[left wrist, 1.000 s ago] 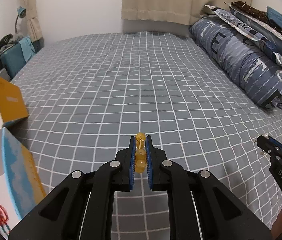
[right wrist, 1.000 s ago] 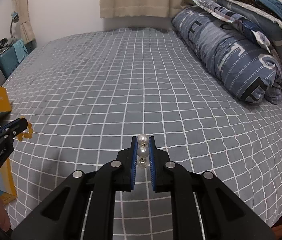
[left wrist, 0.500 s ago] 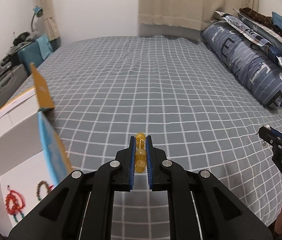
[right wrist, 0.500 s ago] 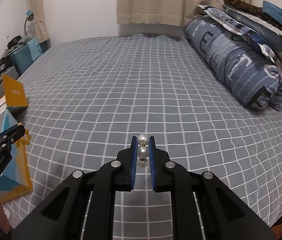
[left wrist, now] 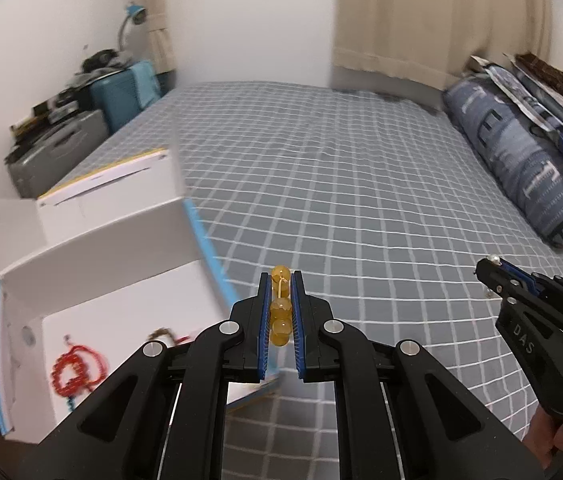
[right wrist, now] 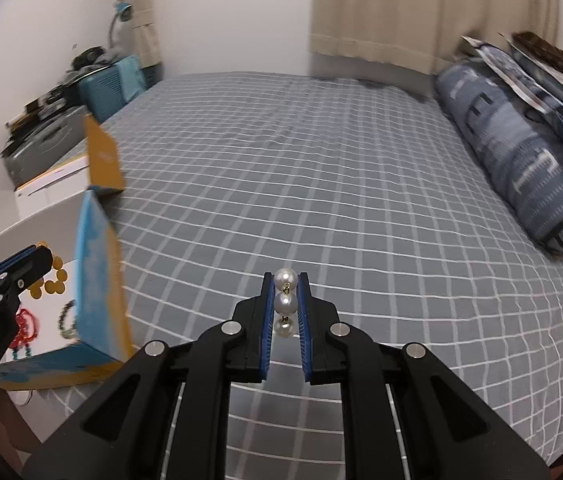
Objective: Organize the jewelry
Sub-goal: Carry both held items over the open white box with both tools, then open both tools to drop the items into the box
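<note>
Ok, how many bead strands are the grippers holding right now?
2: a yellow bead strand clamped in the left gripper, and a pearl strand clamped in the right gripper. More jewelry lies in the box.

A bed with a grey, white-checked cover [left wrist: 321,184] filled the room; beige curtains [left wrist: 421,20] hung on the white wall [left wrist: 249,20], blue patterned pillows [left wrist: 521,160] alongside.

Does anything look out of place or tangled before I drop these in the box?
Nothing stands out. The left hand-held gripper holds the yellow bead bracelet cleanly, the right hand-held gripper the white pearl strand, and the open white cardboard box sits upright.
</note>
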Action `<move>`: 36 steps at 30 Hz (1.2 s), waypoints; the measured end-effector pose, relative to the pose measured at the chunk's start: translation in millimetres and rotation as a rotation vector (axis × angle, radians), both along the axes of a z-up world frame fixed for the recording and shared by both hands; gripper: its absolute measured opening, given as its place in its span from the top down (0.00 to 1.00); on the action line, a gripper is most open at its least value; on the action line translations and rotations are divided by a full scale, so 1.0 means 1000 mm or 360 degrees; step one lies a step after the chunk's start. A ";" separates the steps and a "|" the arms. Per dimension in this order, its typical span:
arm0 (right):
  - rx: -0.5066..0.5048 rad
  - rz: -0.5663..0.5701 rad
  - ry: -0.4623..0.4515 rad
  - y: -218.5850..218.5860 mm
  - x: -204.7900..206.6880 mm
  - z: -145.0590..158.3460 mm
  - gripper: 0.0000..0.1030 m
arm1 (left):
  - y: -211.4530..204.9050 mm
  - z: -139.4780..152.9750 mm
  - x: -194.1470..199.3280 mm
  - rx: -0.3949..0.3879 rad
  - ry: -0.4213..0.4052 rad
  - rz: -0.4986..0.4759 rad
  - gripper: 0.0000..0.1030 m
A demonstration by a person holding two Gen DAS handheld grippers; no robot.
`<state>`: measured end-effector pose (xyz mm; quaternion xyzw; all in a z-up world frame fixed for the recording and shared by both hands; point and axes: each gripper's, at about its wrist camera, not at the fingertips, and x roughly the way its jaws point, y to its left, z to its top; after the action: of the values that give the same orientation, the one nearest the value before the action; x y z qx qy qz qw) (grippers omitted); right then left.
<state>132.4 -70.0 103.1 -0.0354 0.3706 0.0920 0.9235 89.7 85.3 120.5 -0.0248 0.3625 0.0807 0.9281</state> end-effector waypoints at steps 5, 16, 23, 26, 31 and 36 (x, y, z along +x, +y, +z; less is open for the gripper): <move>-0.0009 0.0113 -0.0011 0.051 -0.006 0.001 0.90 | 0.046 0.001 -0.024 0.0000 -0.0001 0.0130 0.91; 0.0007 0.0405 -0.0029 0.163 -0.020 -0.003 0.90 | 0.147 -0.016 -0.064 -0.0040 0.0039 0.0443 0.91; -0.0052 0.0551 0.0037 0.227 -0.024 -0.027 0.90 | 0.193 -0.041 -0.076 -0.0060 0.0126 0.0596 0.91; -0.0094 0.0568 0.0121 0.244 -0.017 -0.046 0.90 | 0.206 -0.052 -0.078 -0.0076 0.0169 0.0628 0.91; -0.0143 0.0559 0.0225 0.256 -0.006 -0.068 0.90 | 0.219 -0.064 -0.079 -0.0081 0.0218 0.0664 0.91; -0.0159 0.0573 0.0257 0.261 -0.003 -0.077 0.90 | 0.230 -0.072 -0.077 -0.0103 0.0250 0.0695 0.90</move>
<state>129.2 191.2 25.9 -0.1392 0.4353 0.2396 0.8566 13.0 315.0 48.8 -0.1261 0.4222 0.2697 0.8562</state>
